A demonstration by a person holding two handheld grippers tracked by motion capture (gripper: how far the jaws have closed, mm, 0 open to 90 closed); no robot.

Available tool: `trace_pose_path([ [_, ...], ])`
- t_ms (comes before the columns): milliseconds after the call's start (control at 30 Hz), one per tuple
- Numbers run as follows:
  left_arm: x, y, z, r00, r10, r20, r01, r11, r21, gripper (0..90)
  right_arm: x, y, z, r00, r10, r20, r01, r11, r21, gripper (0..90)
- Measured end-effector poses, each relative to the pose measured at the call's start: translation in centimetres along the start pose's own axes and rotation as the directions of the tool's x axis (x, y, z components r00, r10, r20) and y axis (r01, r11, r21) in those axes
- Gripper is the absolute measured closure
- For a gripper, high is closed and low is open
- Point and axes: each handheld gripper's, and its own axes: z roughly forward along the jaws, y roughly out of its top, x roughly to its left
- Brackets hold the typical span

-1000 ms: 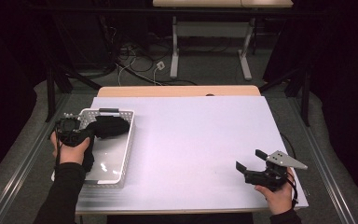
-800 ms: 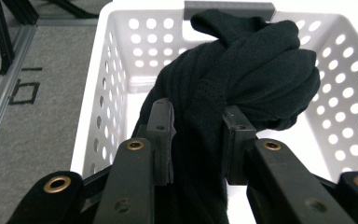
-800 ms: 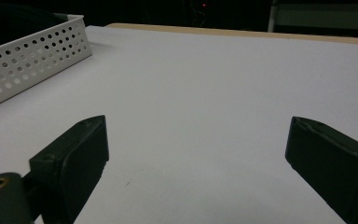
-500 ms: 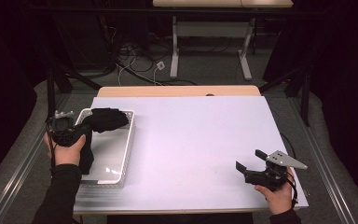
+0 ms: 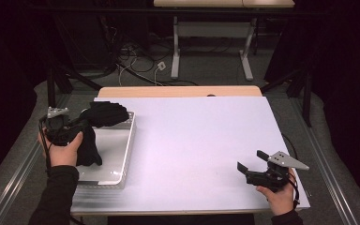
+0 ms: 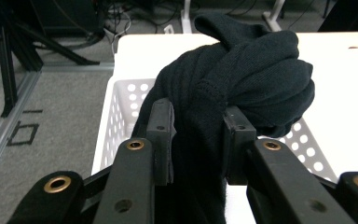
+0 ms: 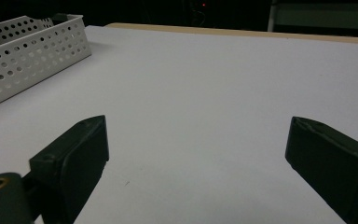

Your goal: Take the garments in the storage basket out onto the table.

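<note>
A black knitted garment (image 5: 98, 122) hangs bunched above the white perforated basket (image 5: 122, 154) at the table's left. My left gripper (image 5: 77, 127) is shut on it, lifted over the basket's left side. In the left gripper view both pads (image 6: 161, 140) press into the dark cloth (image 6: 247, 79), which bulges beyond them, with the basket's wall (image 6: 121, 102) below. At the front right of the table my right gripper (image 5: 252, 159) rests low and open; in the right gripper view its jaws (image 7: 198, 154) stand wide apart over bare table.
The white table top (image 5: 197, 140) has a wooden strip along its far edge. Far left in the right gripper view stands the basket (image 7: 32, 51). Behind the table are desk legs and cables on the floor (image 5: 159, 65). A metal rail (image 5: 14, 178) runs along the left side.
My left gripper has risen and shifted left with the black garment, pulling more cloth up out of the basket. The right gripper has stayed in place.
</note>
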Motion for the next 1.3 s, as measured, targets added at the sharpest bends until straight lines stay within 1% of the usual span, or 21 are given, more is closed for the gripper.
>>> trace_pose_path([
  [33, -0.2, 0.2, -0.5, 1.0000, 0.006, 0.006, -0.006, 0.9999, -0.013, 70.1, 0.0, 0.0, 0.0, 1.0000, 0.000, 0.000, 0.000, 1.000, 0.003, 5.7],
  [67, -0.2, 0.2, -0.5, 1.0000, 0.006, 0.006, -0.006, 0.9999, -0.013, 70.1, 0.0, 0.0, 0.0, 1.0000, 0.000, 0.000, 0.000, 1.000, 0.003, 5.7],
  [233, -0.7, 0.6, -1.6, 0.9997, 0.018, 0.018, -0.017, 0.9984, -0.054, 70.1, 0.0, 0.0, 0.0, 1.0000, -0.002, 0.000, 0.002, 1.000, 0.001, 5.8],
  [400, -1.2, 0.9, -2.4, 0.9991, 0.035, 0.025, -0.033, 0.9963, -0.079, 70.1, 0.0, 0.0, 0.0, 1.0000, -0.001, 0.000, 0.001, 1.000, -0.005, 5.8],
  [600, -1.5, 1.2, -3.4, 0.9982, 0.037, 0.048, -0.032, 0.9940, -0.105, 70.1, 0.0, 0.0, 0.0, 1.0000, 0.000, 0.000, 0.000, 1.000, 0.000, 5.8],
  [767, -2.1, 1.3, -3.9, 0.9968, 0.042, 0.068, -0.034, 0.9913, -0.127, 70.1, 0.1, 0.0, 0.0, 1.0000, -0.002, -0.001, 0.002, 1.000, 0.000, 5.8],
  [1000, -3.5, 1.6, -4.6, 0.9924, 0.058, 0.109, -0.040, 0.9863, -0.160, 70.1, 0.0, 0.0, 0.0, 1.0000, -0.001, 0.000, 0.001, 1.000, -0.001, 5.7],
  [1200, -4.8, 1.7, -5.3, 0.9866, 0.082, 0.141, -0.054, 0.9809, -0.187, 70.1, 0.0, 0.0, 0.0, 1.0000, -0.002, 0.000, 0.002, 1.000, -0.005, 5.8],
  [1300, -5.4, 1.8, -5.6, 0.9826, 0.089, 0.163, -0.057, 0.9797, -0.192, 70.1, 0.1, 0.0, 0.0, 1.0000, -0.001, -0.001, 0.001, 1.000, -0.005, 5.8],
])
